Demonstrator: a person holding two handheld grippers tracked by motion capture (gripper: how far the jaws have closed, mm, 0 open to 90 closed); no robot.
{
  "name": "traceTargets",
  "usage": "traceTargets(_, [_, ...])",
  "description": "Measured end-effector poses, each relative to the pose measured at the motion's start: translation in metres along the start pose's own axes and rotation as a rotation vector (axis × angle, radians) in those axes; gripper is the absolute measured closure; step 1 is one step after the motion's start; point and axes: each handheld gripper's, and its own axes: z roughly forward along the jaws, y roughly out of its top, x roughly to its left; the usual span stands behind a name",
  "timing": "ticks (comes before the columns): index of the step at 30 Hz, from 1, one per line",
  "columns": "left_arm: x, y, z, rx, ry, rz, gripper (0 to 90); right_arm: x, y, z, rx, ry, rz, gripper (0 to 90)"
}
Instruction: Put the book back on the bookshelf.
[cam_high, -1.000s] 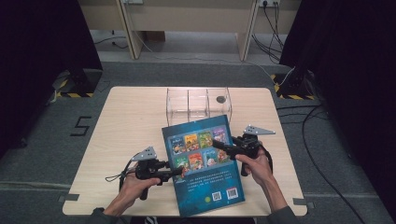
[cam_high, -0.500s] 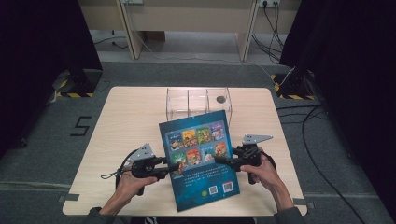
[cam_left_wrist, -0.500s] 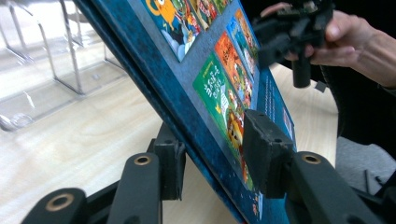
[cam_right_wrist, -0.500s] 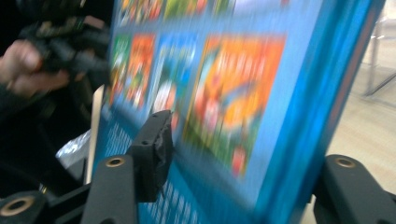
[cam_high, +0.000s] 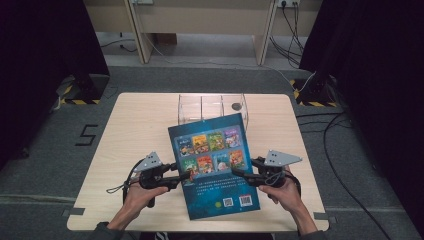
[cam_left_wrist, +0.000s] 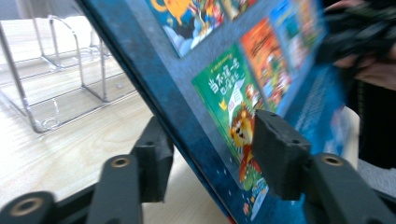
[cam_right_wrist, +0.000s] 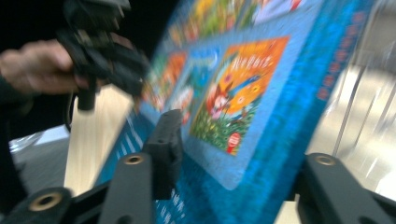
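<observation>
One blue picture book (cam_high: 215, 167) is lifted off the table (cam_high: 135, 130), tilted, with its far edge just in front of the single clear wire rack (cam_high: 210, 107); judging by that, slotting it in remains. The left gripper (cam_high: 186, 175) has its fingers (cam_left_wrist: 280, 158) part-open, having just widened, astride the book's left edge with one touching the cover, while the right gripper (cam_high: 235, 172) has been closing on the right edge.

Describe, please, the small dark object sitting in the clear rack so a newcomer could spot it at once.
Start at the pale wooden table and look to its far edge, where a clear divided rack stands behind the blue picture book. In its right-hand compartment lies a small round dark object, the rack's sole content.
</observation>
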Motion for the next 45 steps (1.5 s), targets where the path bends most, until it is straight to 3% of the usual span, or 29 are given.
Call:
traceTargets(4, [0.004, -0.004, 0.003, -0.023, 0.005, -0.023, 45.6, 0.018, 0.018, -0.002, -0.05, -0.08, -0.118, 58.2])
traceTargets(8, [0.005, -0.004, 0.003, -0.045, -0.006, -0.031, 45.0, 0.019, 0.021, -0.007, -0.084, -0.116, -0.161, 59.8])
traceTargets(10, [0.006, -0.008, 0.006, -0.016, -0.006, -0.055, 41.1, 0.02, 0.024, -0.009, -0.088, -0.139, -0.185, 60.0])
traceTargets(12, [0.007, -0.014, 0.012, 0.024, -0.04, -0.075, 39.1, 0.02, 0.026, -0.011, -0.103, -0.158, -0.217, 61.7])
traceTargets(13, [0.007, -0.017, 0.015, 0.05, -0.061, -0.086, 35.5, 0.019, 0.028, -0.015, -0.139, -0.144, -0.212, 65.0])
traceTargets(14, [0.007, -0.02, 0.019, 0.064, -0.069, -0.089, 35.5, 0.019, 0.028, -0.015, -0.139, -0.144, -0.212, 65.0])
traceTargets(17, [0.003, -0.028, 0.033, 0.098, -0.115, -0.066, 35.0, 0.022, 0.029, -0.016, -0.15, -0.137, -0.238, 65.5])
traceTargets(22, [0.0, -0.027, 0.045, 0.077, -0.123, -0.039, 37.6, 0.024, 0.03, -0.017, -0.153, -0.115, -0.226, 67.0])
traceTargets(23, [-0.001, -0.027, 0.047, 0.07, -0.143, -0.031, 39.4, 0.023, 0.03, -0.017, -0.155, -0.111, -0.229, 67.3])
traceTargets(26, [-0.003, -0.025, 0.048, 0.091, -0.124, 0.043, 45.7, 0.02, 0.027, -0.02, -0.148, -0.108, -0.193, 67.5])
traceTargets(28, [-0.005, -0.025, 0.046, 0.091, -0.108, 0.071, 49.7, 0.017, 0.023, -0.023, -0.141, -0.1, -0.171, 67.4])
traceTargets(31, [-0.008, -0.022, 0.043, 0.079, -0.064, 0.172, 55.6, 0.012, 0.017, -0.029, -0.123, -0.106, -0.151, 64.7])
traceTargets(33, [-0.01, -0.018, 0.04, 0.074, -0.006, 0.234, 60.1, 0.009, 0.013, -0.032, -0.083, -0.114, -0.151, 64.1])
traceTargets(36, [-0.008, -0.016, 0.036, 0.078, 0.027, 0.262, 67.5, 0.007, 0.005, -0.032, -0.026, -0.101, -0.158, 64.0])
traceTargets(37, [-0.008, -0.016, 0.036, 0.087, 0.043, 0.289, 67.4, 0.008, 0.003, -0.031, 0.003, -0.095, -0.165, 62.2])
traceTargets(39, [-0.007, -0.016, 0.035, 0.116, 0.055, 0.296, 66.3, 0.01, -0.002, -0.022, 0.104, -0.117, -0.174, 56.6])
traceTargets(42, [-0.005, -0.016, 0.034, 0.121, 0.059, 0.294, 66.0, 0.011, -0.005, -0.02, 0.1, -0.115, -0.166, 56.5])
traceTargets(44, [-0.003, -0.015, 0.032, 0.11, 0.048, 0.275, 65.7, 0.013, -0.005, -0.019, 0.081, -0.109, -0.137, 58.0])
traceTargets(45, [-0.003, -0.015, 0.032, 0.103, 0.043, 0.263, 65.6, 0.013, -0.005, -0.019, 0.053, -0.083, -0.111, 60.8])
